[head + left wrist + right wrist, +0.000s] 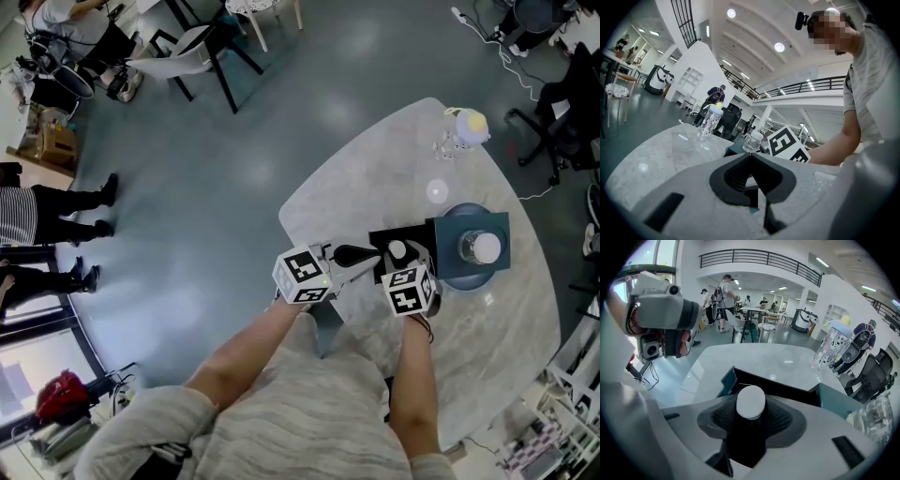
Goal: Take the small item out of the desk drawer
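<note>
Forearms [412,375] reach from six o'clock onto the worktop [375,178]. At nine o'clock of the open black drawer [417,234], the left claw [358,254] lies pressed together, its tip near the drawer's edge. The right claw [399,255] tilts down into the drawer, spread to either side of the small white item [750,401], which sits inside it. Rightward, a jar [484,247] stands on the teal box [502,225]. A bottle [466,127] stands at one o'clock.
</note>
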{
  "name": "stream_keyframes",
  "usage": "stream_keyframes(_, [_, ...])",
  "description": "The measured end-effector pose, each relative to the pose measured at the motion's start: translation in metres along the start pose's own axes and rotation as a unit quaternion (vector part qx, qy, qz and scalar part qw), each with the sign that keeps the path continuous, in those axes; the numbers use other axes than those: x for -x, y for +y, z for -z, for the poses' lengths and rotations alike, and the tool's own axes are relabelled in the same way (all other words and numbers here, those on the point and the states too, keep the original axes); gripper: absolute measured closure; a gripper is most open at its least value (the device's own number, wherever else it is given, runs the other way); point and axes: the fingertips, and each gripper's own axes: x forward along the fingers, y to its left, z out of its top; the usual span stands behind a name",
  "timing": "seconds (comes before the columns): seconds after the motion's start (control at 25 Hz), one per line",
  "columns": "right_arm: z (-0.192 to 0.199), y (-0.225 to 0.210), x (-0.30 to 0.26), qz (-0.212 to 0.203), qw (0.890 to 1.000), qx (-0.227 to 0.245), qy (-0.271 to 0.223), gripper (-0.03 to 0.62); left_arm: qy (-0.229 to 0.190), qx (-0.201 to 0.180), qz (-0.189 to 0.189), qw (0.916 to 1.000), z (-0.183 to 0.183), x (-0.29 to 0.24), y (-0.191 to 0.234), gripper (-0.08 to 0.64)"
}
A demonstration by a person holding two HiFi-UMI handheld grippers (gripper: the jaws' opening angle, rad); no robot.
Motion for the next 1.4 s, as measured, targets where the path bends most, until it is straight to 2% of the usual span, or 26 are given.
stream_keyframes(0.32, [-0.002, -0.001, 0.006, 0.004, 1.0, -0.016, -0.009, 0.423, -0.002, -0.007, 0.004, 1.0, -0.004, 0.004, -0.003, 0.543])
stream_keyframes(0.68, [-0.009, -0.008, 0.034, 0.016, 0.995, -0.084, -0.058, 0.424, -0.005, -0.021, 0.016, 0.9996, -0.015, 0.005, -0.012, 0.543])
stream_keyframes(1.16, [-0.021, -0.014, 0.091, 0.045, 0.974, -0.161, -0.152, 0.425, -0.006, -0.05, 0.049, 0.9976, -0.03, 0.006, -0.041, 0.543])
stream_keyframes(1.4, [-0.023, -0.003, 0.125, 0.054, 0.966, -0.172, -0.187, 0.425, -0.01, -0.073, 0.077, 0.9943, -0.041, 0.01, -0.069, 0.543])
